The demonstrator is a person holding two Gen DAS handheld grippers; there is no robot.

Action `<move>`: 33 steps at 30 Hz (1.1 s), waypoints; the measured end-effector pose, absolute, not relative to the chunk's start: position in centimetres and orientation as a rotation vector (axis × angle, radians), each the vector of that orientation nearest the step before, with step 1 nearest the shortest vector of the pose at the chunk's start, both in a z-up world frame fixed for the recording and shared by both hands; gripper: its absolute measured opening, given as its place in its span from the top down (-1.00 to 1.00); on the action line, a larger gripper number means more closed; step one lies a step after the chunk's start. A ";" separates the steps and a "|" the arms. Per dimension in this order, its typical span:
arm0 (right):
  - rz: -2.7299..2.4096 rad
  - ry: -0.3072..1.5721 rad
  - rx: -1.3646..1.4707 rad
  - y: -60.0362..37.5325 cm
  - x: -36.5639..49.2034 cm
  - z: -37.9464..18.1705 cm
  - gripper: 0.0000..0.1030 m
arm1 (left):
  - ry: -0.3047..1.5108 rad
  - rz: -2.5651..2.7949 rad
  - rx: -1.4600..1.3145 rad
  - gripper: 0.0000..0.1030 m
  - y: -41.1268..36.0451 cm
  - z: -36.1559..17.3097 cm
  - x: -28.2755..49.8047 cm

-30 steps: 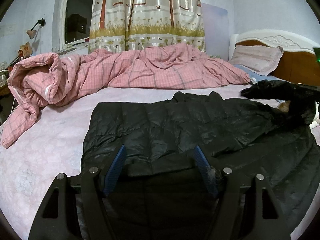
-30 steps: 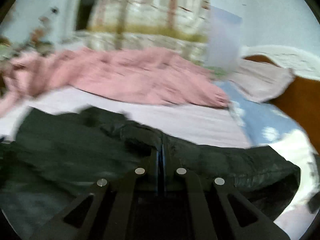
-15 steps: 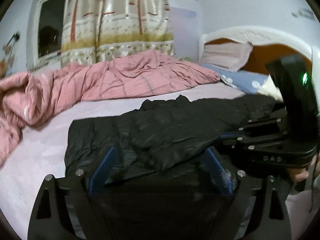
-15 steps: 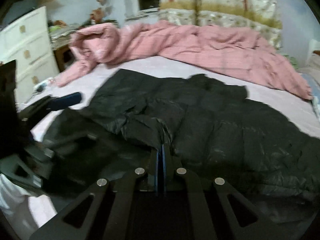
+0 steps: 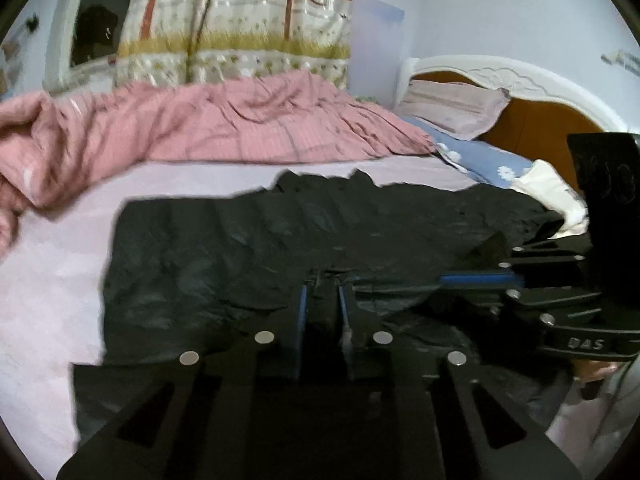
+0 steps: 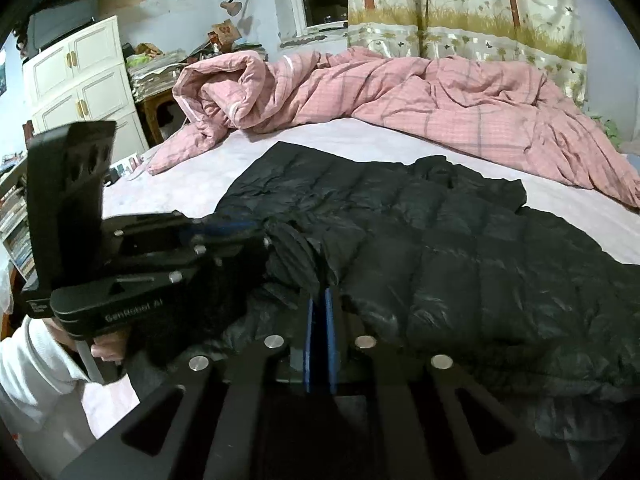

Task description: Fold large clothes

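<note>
1. Bedroom scene: bed [image 6: 192,184] with a pale lilac sheet, a pink quilt [image 6: 440,104] bunched along the far side, a patterned curtain [image 5: 240,20] behind it, and a white cabinet [image 6: 80,80] off to one side.
2. The black jacket [image 6: 460,248] is a quilted puffer spread across the middle of the bed, with a flap or sleeve doubled onto it at the near edge.
3. Handling guess: light, squashy, and that shiny shell looks slippery. It'll spring back and trap air, so folds probably won't hold without pressing. I'd grab at seams, hem or cuff, where there's a firm ridge, not the puffy panels.
4. Left tool [image 5: 322,304]: fingers nearly together, pinching a bunched ridge of jacket at the near edge.
5. Right tool [image 6: 319,320]: blue pads pressed almost flat together on a thin fold of the fabric.
6. Both sit low over the near edge, just beside each other, angled inward so each shows up in the other's view.
</note>
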State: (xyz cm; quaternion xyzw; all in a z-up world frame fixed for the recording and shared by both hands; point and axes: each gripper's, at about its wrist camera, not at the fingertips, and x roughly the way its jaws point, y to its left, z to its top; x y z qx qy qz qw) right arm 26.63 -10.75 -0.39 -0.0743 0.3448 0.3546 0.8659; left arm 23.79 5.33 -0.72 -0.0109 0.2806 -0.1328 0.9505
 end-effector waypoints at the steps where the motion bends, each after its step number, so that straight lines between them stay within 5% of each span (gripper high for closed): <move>1: 0.736 0.727 -0.156 -10.9 26.6 -0.3 0.39 | 0.548 -0.228 -0.009 0.70 5.4 -0.5 23.9; 3: 0.710 0.715 -0.159 -11.3 26.6 0.2 0.12 | 0.513 -0.141 0.009 0.71 6.0 -0.1 24.1; 20: 0.162 0.928 -0.012 -24.3 34.0 -0.8 0.13 | 0.628 0.173 0.040 0.71 11.5 -1.4 27.1; 23: 0.053 0.878 -0.082 -25.2 34.1 0.3 0.13 | 0.636 0.168 0.021 0.61 11.8 -1.4 27.2; 26: 0.093 0.953 -0.004 -26.7 34.9 -0.7 0.13 | 0.585 0.183 -0.001 0.10 12.2 -0.8 26.4; 33: 0.057 1.028 -0.029 -27.7 36.0 -3.7 0.13 | 0.558 0.157 -0.030 0.02 12.5 0.0 25.4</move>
